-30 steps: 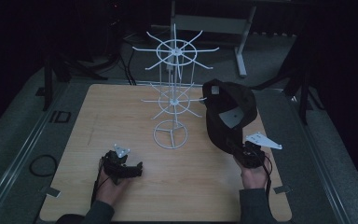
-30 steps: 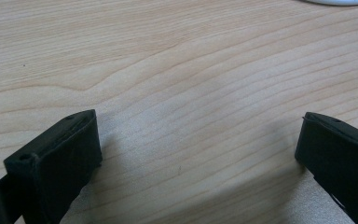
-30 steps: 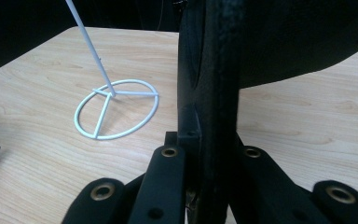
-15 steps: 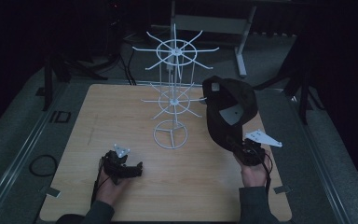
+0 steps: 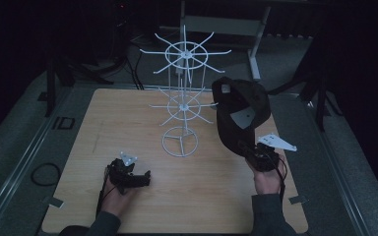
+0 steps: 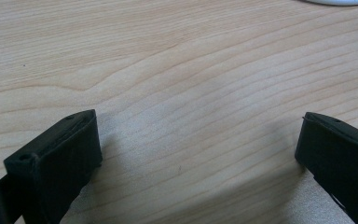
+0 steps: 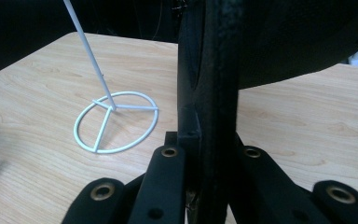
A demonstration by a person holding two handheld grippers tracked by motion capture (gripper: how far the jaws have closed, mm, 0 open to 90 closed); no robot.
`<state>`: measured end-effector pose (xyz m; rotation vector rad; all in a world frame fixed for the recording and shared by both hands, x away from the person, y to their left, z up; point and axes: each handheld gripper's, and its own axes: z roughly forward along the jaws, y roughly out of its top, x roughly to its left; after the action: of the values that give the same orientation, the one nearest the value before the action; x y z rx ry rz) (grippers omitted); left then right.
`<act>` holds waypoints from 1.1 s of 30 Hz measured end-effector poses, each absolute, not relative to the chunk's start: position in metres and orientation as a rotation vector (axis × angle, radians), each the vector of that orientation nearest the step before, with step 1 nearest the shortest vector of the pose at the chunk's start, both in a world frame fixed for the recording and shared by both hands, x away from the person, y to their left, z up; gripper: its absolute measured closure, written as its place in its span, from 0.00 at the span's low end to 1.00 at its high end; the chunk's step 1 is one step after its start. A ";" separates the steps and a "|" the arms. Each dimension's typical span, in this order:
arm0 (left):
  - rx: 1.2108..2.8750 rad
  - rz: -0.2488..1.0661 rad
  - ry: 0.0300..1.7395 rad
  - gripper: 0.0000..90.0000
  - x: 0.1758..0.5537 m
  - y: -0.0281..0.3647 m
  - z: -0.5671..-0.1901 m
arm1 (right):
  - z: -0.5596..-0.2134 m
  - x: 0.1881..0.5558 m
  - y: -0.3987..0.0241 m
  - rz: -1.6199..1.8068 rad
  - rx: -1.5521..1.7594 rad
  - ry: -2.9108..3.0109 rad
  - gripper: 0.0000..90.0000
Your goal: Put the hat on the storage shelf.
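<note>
A black cap (image 5: pixel 241 115) hangs in the air to the right of a white wire rack (image 5: pixel 183 105), its inside and labels facing me. My right gripper (image 5: pixel 256 156) is shut on the cap's brim (image 7: pixel 209 84), which stands on edge between the jaws of that gripper (image 7: pixel 207 154). The rack's ring base (image 7: pixel 116 122) lies to the left of the brim on the wooden table (image 5: pixel 128 123). My left gripper (image 5: pixel 133 178) rests low at the table's front left. In its own view this gripper (image 6: pixel 198 149) is open, with only bare wood between the jaws.
The rack has two tiers of thin spokes (image 5: pixel 184 49) that reach out toward the cap. A grey floor with cables (image 5: pixel 44 173) surrounds the table. Dark stands and a table leg (image 5: pixel 253 64) are behind it.
The right gripper and the cap have shifted only slightly, a little up and away. The left gripper has stayed where it was.
</note>
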<state>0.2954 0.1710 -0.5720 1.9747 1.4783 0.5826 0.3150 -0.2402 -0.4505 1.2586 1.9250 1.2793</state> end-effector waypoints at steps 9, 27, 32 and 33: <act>1.975 0.583 1.478 0.00 0.295 0.171 -0.572 | -0.447 0.317 -0.239 1.276 1.252 1.927 0.96; 1.977 0.582 1.478 0.00 0.295 0.171 -0.572 | -0.443 0.320 -0.238 1.285 1.260 1.913 0.96; 1.974 0.582 1.479 0.00 0.295 0.171 -0.572 | -0.442 0.318 -0.237 1.290 1.252 1.909 0.96; 1.974 0.582 1.479 0.00 0.295 0.171 -0.572 | -0.442 0.318 -0.237 1.290 1.250 1.909 0.96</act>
<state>0.2954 0.1710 -0.5720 1.9741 1.4787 0.5821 0.3179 -0.2366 -0.4416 1.2503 1.9094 1.2903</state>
